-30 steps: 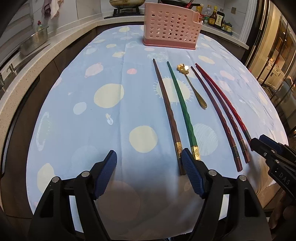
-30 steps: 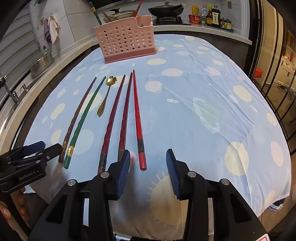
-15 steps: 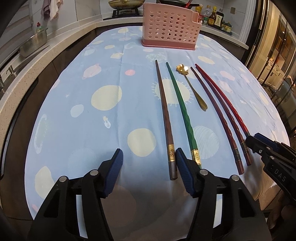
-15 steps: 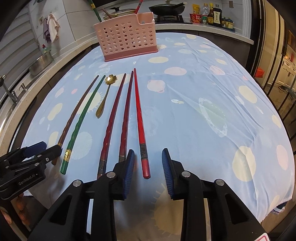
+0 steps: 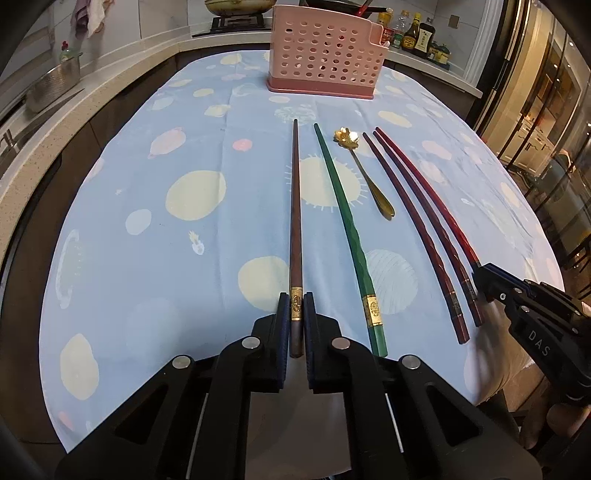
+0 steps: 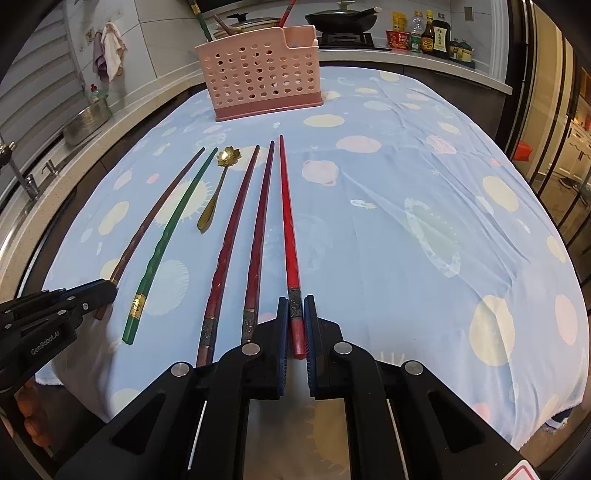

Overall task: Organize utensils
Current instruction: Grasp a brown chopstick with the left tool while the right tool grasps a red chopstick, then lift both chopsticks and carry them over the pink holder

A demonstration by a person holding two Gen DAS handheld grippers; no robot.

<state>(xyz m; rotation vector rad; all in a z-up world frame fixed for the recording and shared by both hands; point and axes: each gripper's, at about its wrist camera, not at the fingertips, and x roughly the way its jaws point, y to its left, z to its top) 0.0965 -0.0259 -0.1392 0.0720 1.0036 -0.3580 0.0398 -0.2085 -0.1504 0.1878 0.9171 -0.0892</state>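
Observation:
Several chopsticks and a gold flower-bowl spoon (image 5: 364, 173) lie side by side on the blue spotted tablecloth (image 5: 147, 221). My left gripper (image 5: 296, 306) is shut on the near end of the brown chopstick (image 5: 295, 206), which lies on the cloth. A green chopstick (image 5: 351, 236) lies to its right. My right gripper (image 6: 296, 306) is shut on the near end of the bright red chopstick (image 6: 288, 218). Two dark red chopsticks (image 6: 240, 229) lie to its left. A pink perforated utensil basket (image 6: 262, 85) stands at the table's far end.
A kitchen counter (image 5: 48, 122) with a steel pot (image 5: 55, 86) runs along the left. A stove with pans and sauce bottles (image 6: 428, 35) stands behind the basket. Glass doors (image 5: 546, 110) are at the right. The near table edge is just below both grippers.
Both grippers moved forward and closed: the left onto the brown chopstick's end, the right onto the bright red chopstick's end. The utensils still lie in place on the cloth.

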